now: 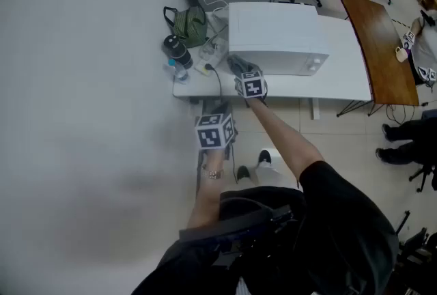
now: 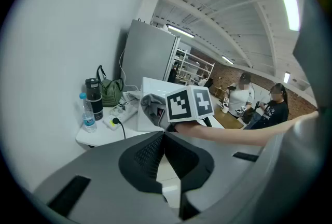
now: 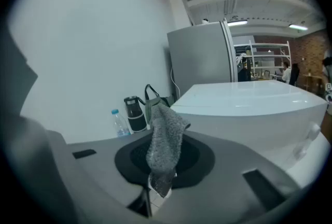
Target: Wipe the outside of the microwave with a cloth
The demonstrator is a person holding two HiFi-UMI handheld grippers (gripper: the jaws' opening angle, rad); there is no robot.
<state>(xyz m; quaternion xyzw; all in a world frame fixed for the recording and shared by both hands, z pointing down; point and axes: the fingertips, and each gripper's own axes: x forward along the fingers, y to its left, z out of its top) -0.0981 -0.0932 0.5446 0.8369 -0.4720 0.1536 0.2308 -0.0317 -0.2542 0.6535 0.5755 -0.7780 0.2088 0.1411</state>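
Note:
A white microwave [image 1: 276, 37] stands on a white table [image 1: 341, 78]. My right gripper [image 1: 240, 69] is at the microwave's front left corner, shut on a grey cloth [image 1: 237, 65]. In the right gripper view the cloth [image 3: 165, 145] stands up from between the jaws, with the microwave [image 3: 249, 109] close on the right. My left gripper [image 1: 216, 128] hangs back below the table's front edge, off the microwave. Its jaws [image 2: 165, 155] are shut with nothing between them. The left gripper view also shows the right gripper's marker cube [image 2: 189, 103] and the cloth [image 2: 150, 106] against the microwave [image 2: 154, 87].
On the table left of the microwave stand a black flask [image 1: 175, 48], a water bottle [image 1: 179, 72], a green bag [image 1: 190, 24] and a power strip with cables [image 1: 205, 67]. A grey fridge [image 3: 205, 59] is behind. A brown table [image 1: 379, 48] lies at the right, with seated people [image 2: 259, 103] beyond it.

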